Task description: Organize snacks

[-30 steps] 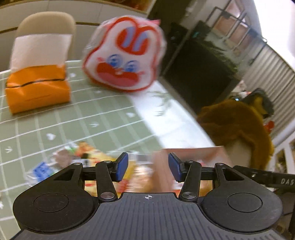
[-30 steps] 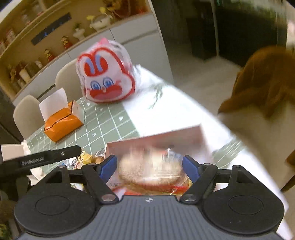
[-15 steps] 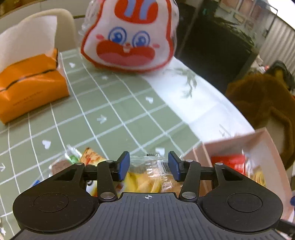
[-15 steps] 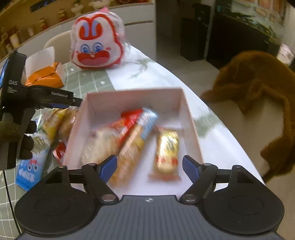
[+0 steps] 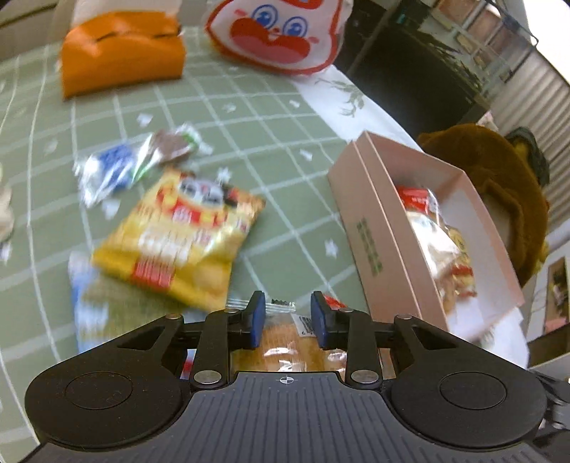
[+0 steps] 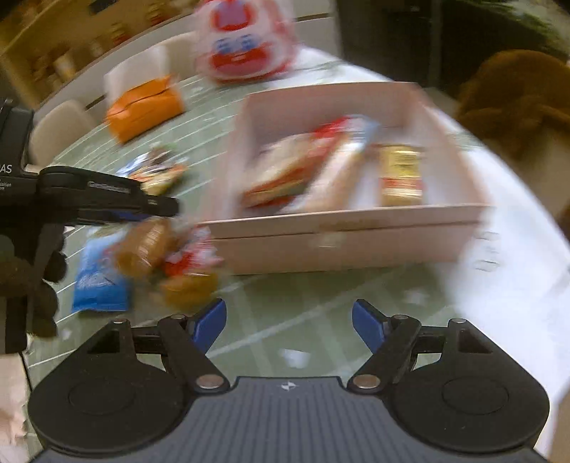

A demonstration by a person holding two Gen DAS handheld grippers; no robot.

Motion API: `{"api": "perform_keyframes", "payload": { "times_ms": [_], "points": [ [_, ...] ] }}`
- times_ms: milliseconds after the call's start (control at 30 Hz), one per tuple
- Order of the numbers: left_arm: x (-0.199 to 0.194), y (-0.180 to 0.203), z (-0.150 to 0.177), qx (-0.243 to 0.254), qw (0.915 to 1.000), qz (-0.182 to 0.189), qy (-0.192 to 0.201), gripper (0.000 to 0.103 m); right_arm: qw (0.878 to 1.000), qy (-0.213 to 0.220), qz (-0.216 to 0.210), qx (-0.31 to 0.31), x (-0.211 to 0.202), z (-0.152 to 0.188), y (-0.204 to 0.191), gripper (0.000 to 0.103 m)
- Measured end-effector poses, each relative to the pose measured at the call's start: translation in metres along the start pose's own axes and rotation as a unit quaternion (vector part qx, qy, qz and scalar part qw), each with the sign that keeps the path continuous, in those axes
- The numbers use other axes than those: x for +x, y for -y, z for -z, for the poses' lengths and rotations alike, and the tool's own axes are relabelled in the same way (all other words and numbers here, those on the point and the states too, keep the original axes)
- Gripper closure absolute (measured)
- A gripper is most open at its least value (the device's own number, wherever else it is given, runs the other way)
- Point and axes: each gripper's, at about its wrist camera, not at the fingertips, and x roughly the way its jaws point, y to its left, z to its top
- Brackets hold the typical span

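Note:
A pink cardboard box [image 5: 370, 228] [image 6: 342, 242] on the table holds several wrapped snacks [image 6: 320, 167]. My left gripper [image 5: 288, 317] hovers just above a clear-wrapped bread snack [image 5: 285, 345]; its jaws stand partly open on either side of the wrapper, apart from it. It also shows in the right wrist view [image 6: 156, 208], left of the box. A yellow snack bag [image 5: 181, 242], a blue packet [image 5: 107, 171] and a brown-and-green packet [image 5: 171, 146] lie on the green mat. My right gripper [image 6: 288, 320] is open and empty over the mat, in front of the box.
An orange tissue box [image 5: 121, 50] and a white-and-red rabbit-face bag [image 5: 278, 32] stand at the far side of the table. A brown plush toy [image 5: 498, 171] sits on a chair beyond the table's right edge. A blue packet [image 6: 99, 281] lies near the front left.
Both grippers have pulled back and lowered. The right one has left the box and is now in front of it. The left one has come down over the bread snack.

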Motion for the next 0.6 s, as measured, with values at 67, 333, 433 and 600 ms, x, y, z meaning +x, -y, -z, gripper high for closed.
{"api": "perform_keyframes", "payload": {
  "times_ms": [67, 333, 433, 600],
  "points": [
    [-0.006, -0.003, 0.01, -0.011, 0.9998, 0.012, -0.008, 0.07, 1.0, -0.006, -0.02, -0.009, 0.012, -0.005, -0.016, 0.025],
    [-0.036, -0.001, 0.023, 0.002, 0.9996, -0.004, 0.027, 0.071, 0.998, -0.008, 0.006, -0.062, 0.031, 0.005, -0.062, 0.054],
    [-0.045, 0.012, 0.014, 0.021, 0.9984, 0.018, 0.049, 0.071, 0.998, -0.004, 0.025, -0.059, 0.019, 0.015, -0.047, 0.076],
    [-0.011, 0.036, 0.004, 0.063, 0.9978, -0.011, 0.014, 0.071, 0.998, 0.005, 0.061, -0.011, -0.002, 0.032, -0.007, 0.078]
  ]
}}
